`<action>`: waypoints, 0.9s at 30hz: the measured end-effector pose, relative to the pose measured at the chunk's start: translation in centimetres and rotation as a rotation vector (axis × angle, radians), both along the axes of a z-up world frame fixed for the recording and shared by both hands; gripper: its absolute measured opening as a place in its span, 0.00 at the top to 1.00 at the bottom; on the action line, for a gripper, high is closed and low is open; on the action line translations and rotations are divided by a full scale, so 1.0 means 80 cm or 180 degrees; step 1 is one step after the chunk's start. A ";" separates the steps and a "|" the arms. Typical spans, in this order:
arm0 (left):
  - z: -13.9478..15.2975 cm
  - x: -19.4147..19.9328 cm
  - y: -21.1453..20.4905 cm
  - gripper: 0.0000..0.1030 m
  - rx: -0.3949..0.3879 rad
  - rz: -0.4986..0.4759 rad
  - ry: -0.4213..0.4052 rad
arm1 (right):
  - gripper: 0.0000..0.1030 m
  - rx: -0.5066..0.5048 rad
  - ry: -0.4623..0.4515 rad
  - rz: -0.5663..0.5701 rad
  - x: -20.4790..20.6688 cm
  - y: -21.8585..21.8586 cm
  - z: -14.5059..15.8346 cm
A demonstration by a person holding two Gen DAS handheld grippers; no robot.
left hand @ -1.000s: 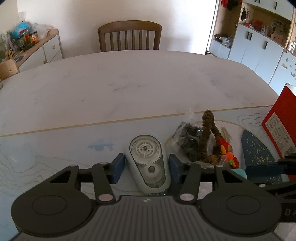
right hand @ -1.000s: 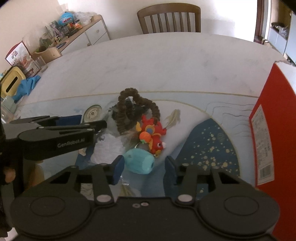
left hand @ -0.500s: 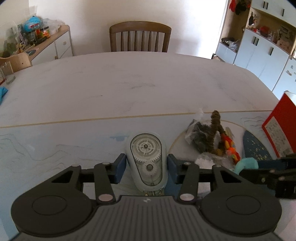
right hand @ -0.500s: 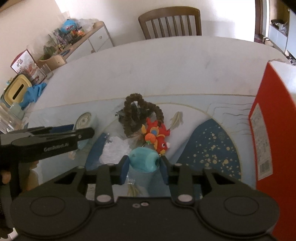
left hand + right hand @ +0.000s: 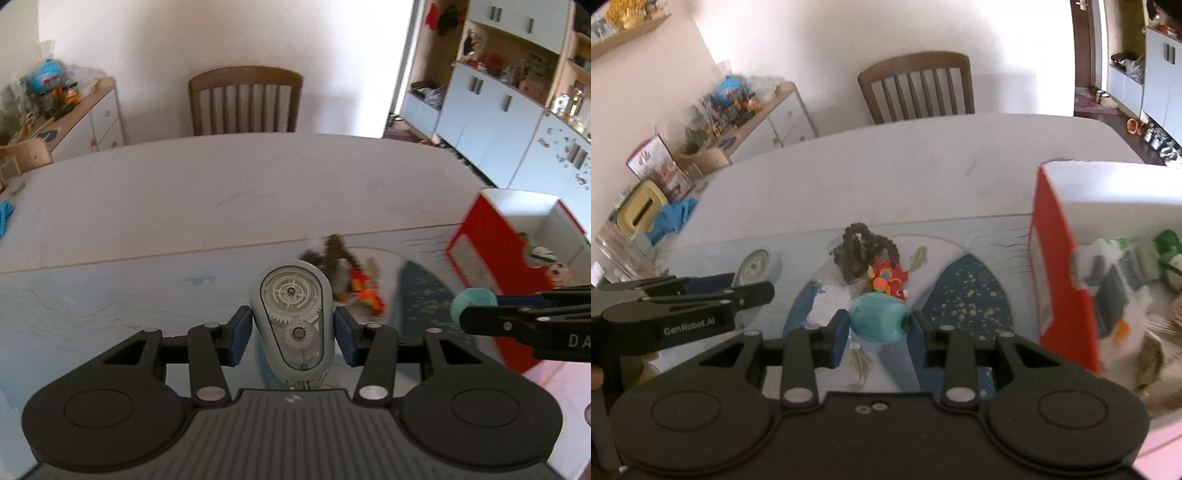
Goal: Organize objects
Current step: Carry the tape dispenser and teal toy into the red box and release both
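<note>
With both loads clear of the mat, left gripper [image 5: 291,330] clamps a grey-blue geared tape dispenser [image 5: 291,317]; right gripper [image 5: 879,326] clamps a teal rounded plastic toy [image 5: 879,320], likely bound for the red open box [image 5: 1060,273].

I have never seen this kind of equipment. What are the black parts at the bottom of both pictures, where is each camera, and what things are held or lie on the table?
The black parts are handheld grippers, two-finger tongs that a person holds, one in each hand. Each carries a camera that looks forward along its fingers, so each picture is one gripper's own view.

The left gripper holds a pale blue case with clear gears. The right gripper holds a turquoise toy.

On the table's blue mat lie a red and orange plush toy, a loop of brown beads and something white. At the right stands an open red box with things already inside.
</note>
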State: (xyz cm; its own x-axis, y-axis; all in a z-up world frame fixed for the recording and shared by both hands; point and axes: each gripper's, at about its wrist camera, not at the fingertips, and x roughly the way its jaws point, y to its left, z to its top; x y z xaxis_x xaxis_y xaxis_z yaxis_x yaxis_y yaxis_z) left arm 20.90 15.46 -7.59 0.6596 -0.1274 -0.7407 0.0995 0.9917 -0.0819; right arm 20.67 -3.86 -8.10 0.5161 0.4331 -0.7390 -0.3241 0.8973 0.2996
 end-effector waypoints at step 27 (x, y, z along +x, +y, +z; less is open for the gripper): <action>0.056 -0.031 -0.219 0.54 0.0007 -0.0772 -0.0206 | 0.67 0.0032 -0.0334 -0.0707 -0.045 -0.211 0.042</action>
State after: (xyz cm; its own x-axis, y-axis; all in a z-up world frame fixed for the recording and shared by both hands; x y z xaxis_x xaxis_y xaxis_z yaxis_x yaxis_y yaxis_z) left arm 18.41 -2.03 -3.07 0.6560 -0.2861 -0.6984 0.3395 0.9383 -0.0654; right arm 17.07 -20.74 -4.76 0.6731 0.3074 -0.6726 -0.1489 0.9472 0.2839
